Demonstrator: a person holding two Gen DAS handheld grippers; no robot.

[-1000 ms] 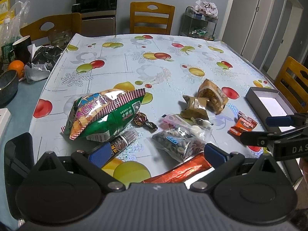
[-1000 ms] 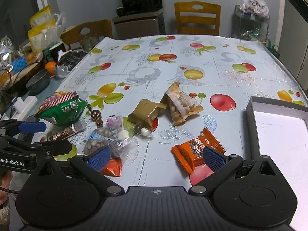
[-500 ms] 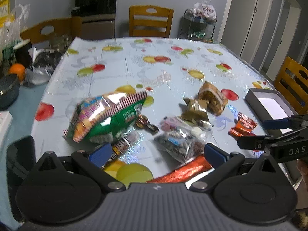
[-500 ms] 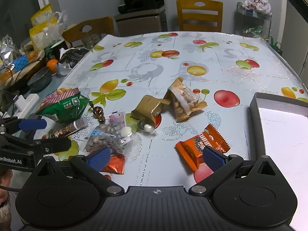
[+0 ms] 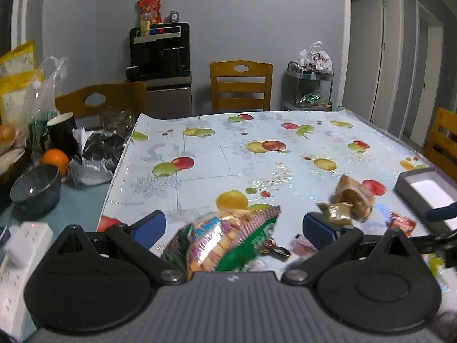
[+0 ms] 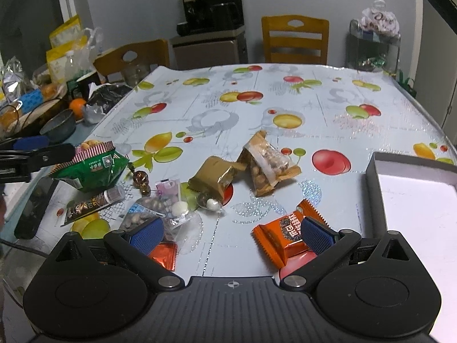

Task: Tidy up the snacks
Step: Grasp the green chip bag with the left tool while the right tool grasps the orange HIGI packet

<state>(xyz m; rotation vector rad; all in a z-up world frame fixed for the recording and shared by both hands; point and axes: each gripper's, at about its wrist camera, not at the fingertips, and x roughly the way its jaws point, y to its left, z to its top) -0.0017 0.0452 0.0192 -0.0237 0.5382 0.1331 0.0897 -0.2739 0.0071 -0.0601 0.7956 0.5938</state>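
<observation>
Clutter – bowl (image 5: 36,188), orange (image 5: 55,158), gaping left tongs (image 5: 232,227)

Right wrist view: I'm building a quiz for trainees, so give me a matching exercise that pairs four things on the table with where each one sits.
Things:
1. green cracker bag
2. orange wafer packet
3. grey box
4. brown pouch

Places:
A. right edge of the table
B. middle of the snack pile
C. just in front of the right tongs
D. left side, by the left tongs

Pairs: 1-D, 2-C, 3-A, 4-B
</observation>
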